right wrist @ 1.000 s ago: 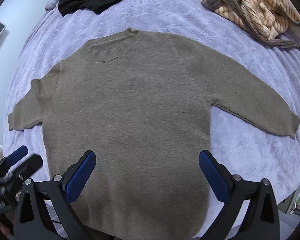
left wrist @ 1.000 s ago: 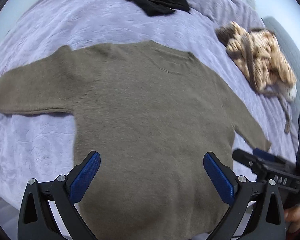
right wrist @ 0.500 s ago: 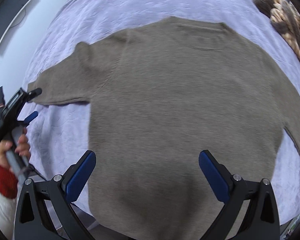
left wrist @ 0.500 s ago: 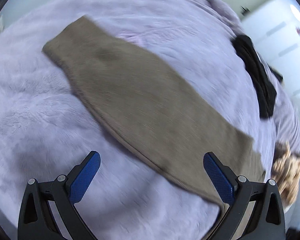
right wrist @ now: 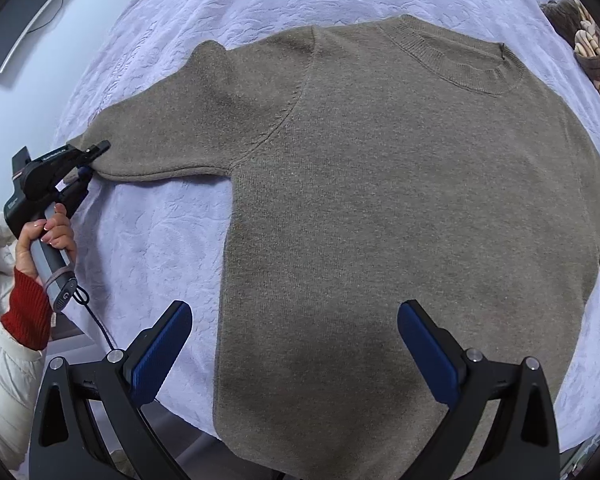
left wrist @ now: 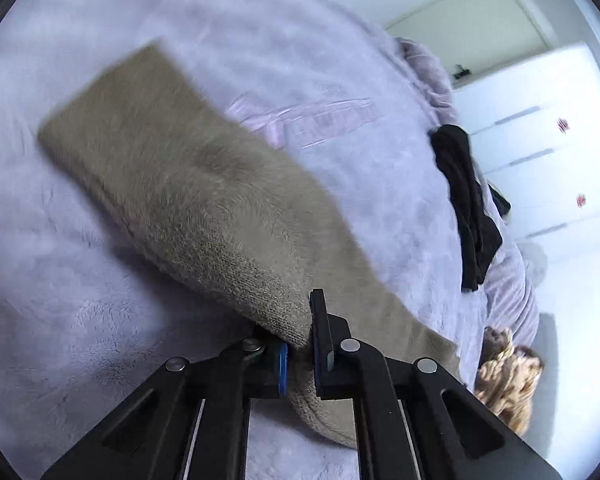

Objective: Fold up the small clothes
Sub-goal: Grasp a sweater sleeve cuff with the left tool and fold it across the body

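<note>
A taupe knit sweater [right wrist: 400, 184] lies flat on the lavender bedspread [right wrist: 168, 240], neck toward the far side. My left gripper [left wrist: 302, 354] is shut on the lower edge of the sweater's left sleeve [left wrist: 188, 196], near the cuff end; it also shows in the right wrist view [right wrist: 88, 156] pinching that sleeve. My right gripper [right wrist: 296, 344] is open and empty, hovering over the sweater's hem, jaws wide apart.
A black garment [left wrist: 466, 204] lies at the far side of the bed. A striped cream and brown garment [left wrist: 508, 376] is bunched at the right, also seen in the right wrist view [right wrist: 592, 48]. A monitor [right wrist: 24, 12] stands left of the bed. White cupboard doors [left wrist: 540, 152] stand beyond.
My left gripper swung from the hem to the left sleeve and closed on its edge. My right gripper shifted left over the sweater body and stayed open.
</note>
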Tool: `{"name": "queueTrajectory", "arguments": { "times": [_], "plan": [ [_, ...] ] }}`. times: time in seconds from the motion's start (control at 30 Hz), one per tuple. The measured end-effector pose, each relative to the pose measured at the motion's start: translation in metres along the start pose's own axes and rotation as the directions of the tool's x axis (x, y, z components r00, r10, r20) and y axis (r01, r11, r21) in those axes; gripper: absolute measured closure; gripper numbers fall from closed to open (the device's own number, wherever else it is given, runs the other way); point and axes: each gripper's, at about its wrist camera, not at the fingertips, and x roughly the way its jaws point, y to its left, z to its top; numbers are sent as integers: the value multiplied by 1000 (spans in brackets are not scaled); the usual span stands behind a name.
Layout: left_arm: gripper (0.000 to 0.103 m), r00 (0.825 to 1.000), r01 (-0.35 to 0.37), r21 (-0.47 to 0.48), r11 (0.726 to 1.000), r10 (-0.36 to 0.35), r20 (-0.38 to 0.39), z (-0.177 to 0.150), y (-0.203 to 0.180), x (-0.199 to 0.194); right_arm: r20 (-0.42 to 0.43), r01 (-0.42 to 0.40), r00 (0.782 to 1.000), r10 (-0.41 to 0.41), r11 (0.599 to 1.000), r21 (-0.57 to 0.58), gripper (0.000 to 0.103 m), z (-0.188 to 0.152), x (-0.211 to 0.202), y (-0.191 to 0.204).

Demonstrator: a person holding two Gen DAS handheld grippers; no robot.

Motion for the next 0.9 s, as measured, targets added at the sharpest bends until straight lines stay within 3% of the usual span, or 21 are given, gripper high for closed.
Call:
{"name": "queueTrajectory", "arguments": {
  "times": [0.13, 0.27, 0.47, 0.57, 0.63, 0.67, 0.7, 0.77, 0.83, 0.9],
  "plan": [
    [94, 999, 18, 189, 982, -26, 39, -11, -68, -21, 17, -18, 1000, 18, 1000, 8, 0, -2, -5, -18],
    [94, 994, 90, 338, 937, -104, 23, -38, -157, -27, 26, -47, 999, 46, 998, 51, 0, -4, -12, -47],
    [94, 974, 225, 542, 810, -193, -117, -125, -287, 9, 81, -36, 996, 26, 992, 124, 0, -16, -38, -115],
    [94, 962, 268, 609, 746, -169, -216, -182, -330, 46, 95, -24, 996, 4, 978, 209, 0, -27, -45, -158],
    [93, 962, 251, 660, 708, -106, -253, -221, -346, 77, 99, -18, 995, -9, 963, 269, 0, -36, -47, -186],
    [79, 966, 218, 688, 692, -51, -255, -235, -350, 95, 99, -14, 995, -16, 956, 292, 0, -41, -47, -197],
    [43, 969, 169, 720, 673, 21, -247, -253, -352, 112, 97, -10, 995, -21, 948, 317, 0, -46, -46, -208],
    [8, 970, 79, 768, 635, 131, -207, -280, -351, 138, 88, -7, 996, -26, 935, 356, 0, -57, -43, -225],
    [8, 958, 62, 800, 597, 190, -216, -300, -345, 153, 69, -2, 997, -27, 922, 386, 0, -64, -38, -237],
    [9, 949, 60, 809, 584, 217, -227, -308, -340, 154, 61, 2, 998, -29, 918, 397, 0, -66, -36, -243]
  ]
}}
